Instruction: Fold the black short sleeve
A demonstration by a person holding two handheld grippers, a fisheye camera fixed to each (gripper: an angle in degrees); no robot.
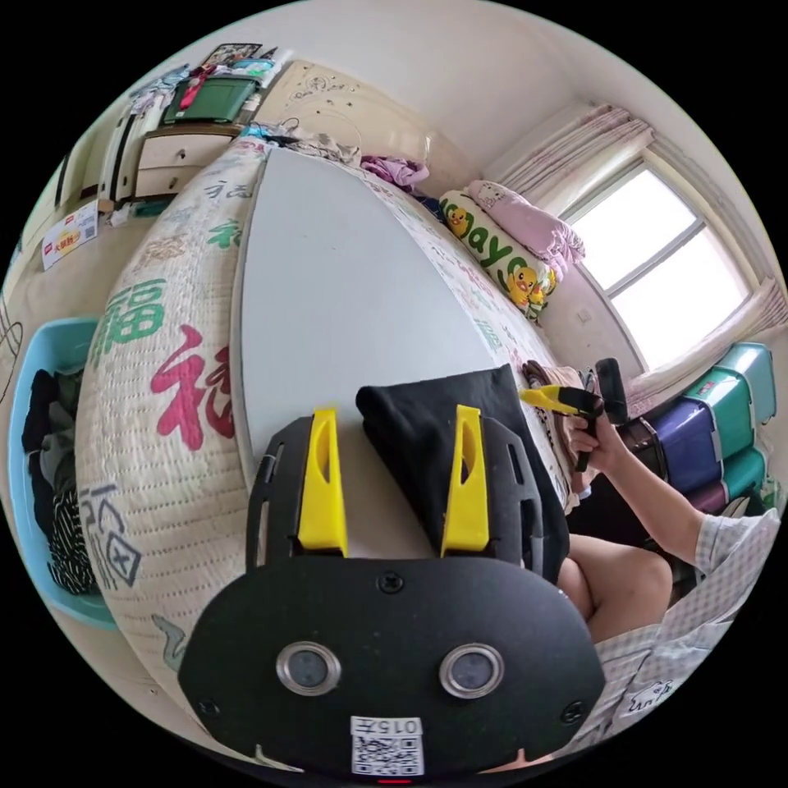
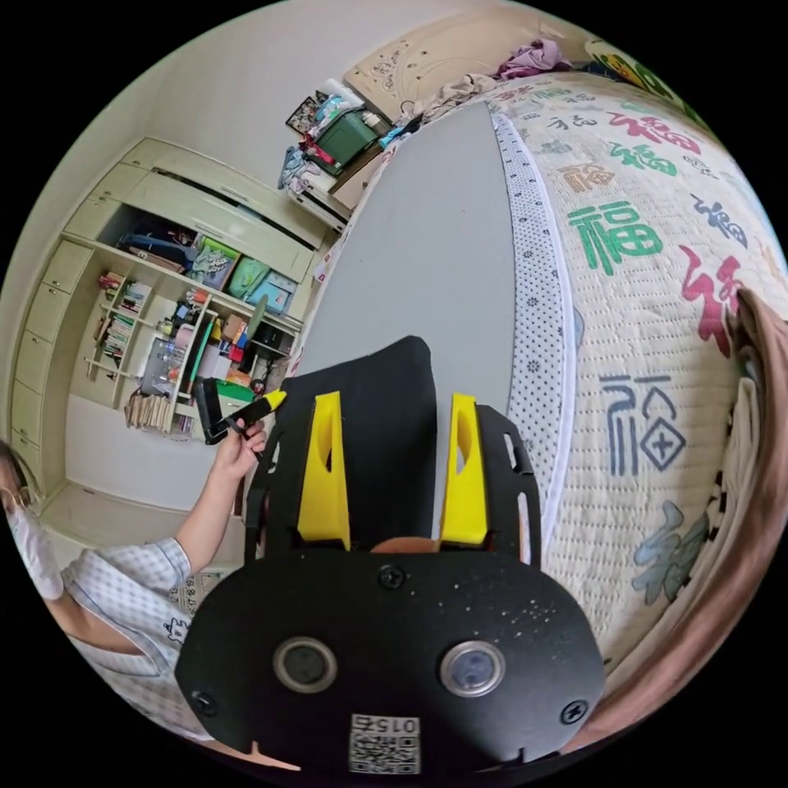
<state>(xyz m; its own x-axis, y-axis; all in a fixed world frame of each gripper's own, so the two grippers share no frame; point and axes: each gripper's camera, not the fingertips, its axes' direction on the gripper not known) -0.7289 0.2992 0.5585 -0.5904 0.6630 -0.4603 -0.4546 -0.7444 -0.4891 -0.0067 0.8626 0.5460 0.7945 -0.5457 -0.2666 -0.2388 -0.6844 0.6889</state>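
The black short sleeve (image 1: 447,423) lies folded into a compact bundle at the near end of the grey board (image 1: 328,279). My left gripper (image 1: 396,410) hovers open over the bundle's edge, one yellow jaw above the cloth and one above bare board, holding nothing. A hand holds my right gripper (image 1: 548,398) just past the bundle's far corner. In the right gripper view the black short sleeve (image 2: 386,410) lies under my open right gripper (image 2: 395,396), which grips nothing. A hand holds the left gripper (image 2: 264,404) beside the bundle there.
The grey board (image 2: 443,230) rests on a bed mat (image 1: 156,345) printed with large characters. A blue basket (image 1: 37,361) of clothes stands beside the bed. Pillows (image 1: 501,246) lie at the bed's far side, stacked storage boxes (image 1: 722,427) by the window. A brown cloth (image 2: 759,394) hangs at the mat's edge.
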